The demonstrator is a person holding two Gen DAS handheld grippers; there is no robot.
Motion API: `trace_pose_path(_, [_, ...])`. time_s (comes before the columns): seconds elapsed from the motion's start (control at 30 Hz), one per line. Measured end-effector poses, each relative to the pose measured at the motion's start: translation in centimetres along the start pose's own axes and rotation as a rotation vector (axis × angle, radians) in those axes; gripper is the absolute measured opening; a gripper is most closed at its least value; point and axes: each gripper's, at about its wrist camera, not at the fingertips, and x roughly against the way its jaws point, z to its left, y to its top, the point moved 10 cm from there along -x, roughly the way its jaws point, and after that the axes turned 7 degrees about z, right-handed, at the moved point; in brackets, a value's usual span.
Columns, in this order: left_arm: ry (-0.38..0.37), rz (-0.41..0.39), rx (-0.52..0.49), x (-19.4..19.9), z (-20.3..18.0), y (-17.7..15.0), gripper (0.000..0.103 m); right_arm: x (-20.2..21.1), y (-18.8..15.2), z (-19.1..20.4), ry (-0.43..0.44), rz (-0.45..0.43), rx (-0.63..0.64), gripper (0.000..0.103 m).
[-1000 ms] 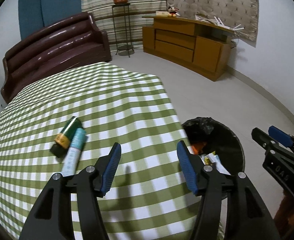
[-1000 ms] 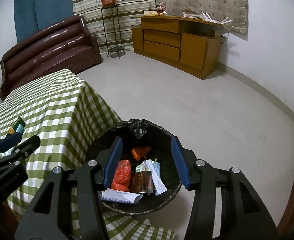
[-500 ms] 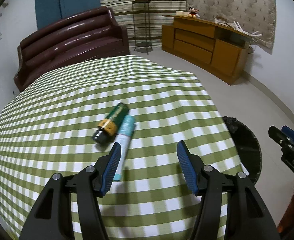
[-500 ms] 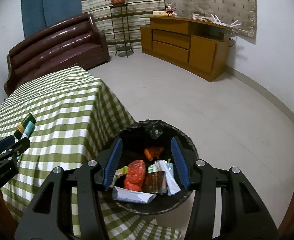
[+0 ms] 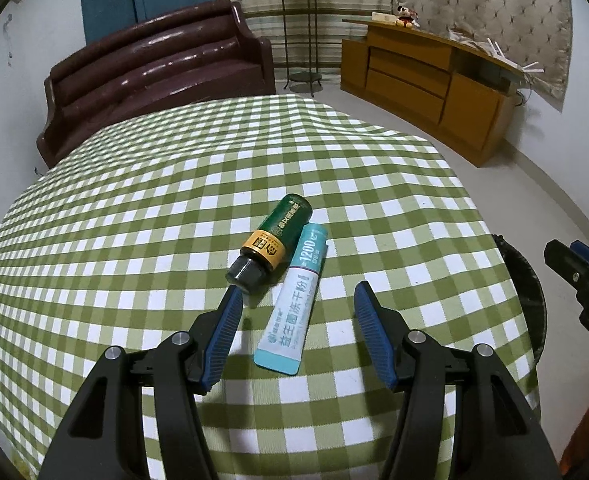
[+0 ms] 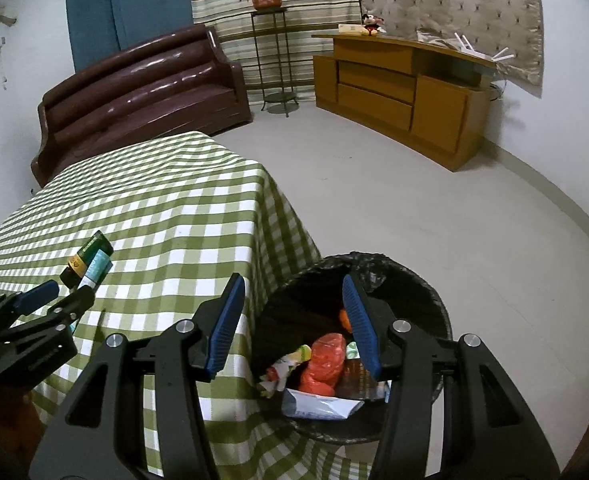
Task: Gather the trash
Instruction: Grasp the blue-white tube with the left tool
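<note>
A dark green bottle (image 5: 272, 242) with a yellow band and black cap lies on the green checked tablecloth (image 5: 134, 240). A light blue tube (image 5: 296, 300) lies against its right side. My left gripper (image 5: 296, 320) is open and empty, just in front of both, with the tube's near end between its fingers. My right gripper (image 6: 292, 316) is open and empty above the black-lined trash bin (image 6: 422, 288), which holds red, orange and white wrappers. The bottle (image 6: 88, 258) and tube (image 6: 94, 270) also show in the right wrist view, beside the left gripper (image 6: 54, 300).
The bin stands on the floor by the table's right edge (image 5: 534, 292). A dark brown sofa (image 5: 154, 80) stands behind the table. A wooden cabinet (image 5: 434, 84) and a plant stand (image 5: 300, 36) are along the far wall.
My left gripper has swung left from the bin side toward the bottle and tube and come close to them. My right gripper has shifted slightly and stays over the bin.
</note>
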Motion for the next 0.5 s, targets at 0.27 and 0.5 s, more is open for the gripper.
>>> trace_pose_path(0.27, [-0.046, 0.073, -0.003, -1.3, 0.2, -0.3, 0.057, -0.4, -0.3, 0.2, 0.013, 0.017, -0.005, 0.050])
trace_pose_path(0.5, [-0.039, 0.063, -0.044, -1.4, 0.0, -0.2, 0.041, -0.5, -0.4, 0.0, 0.014, 0.021, -0.005, 0.050])
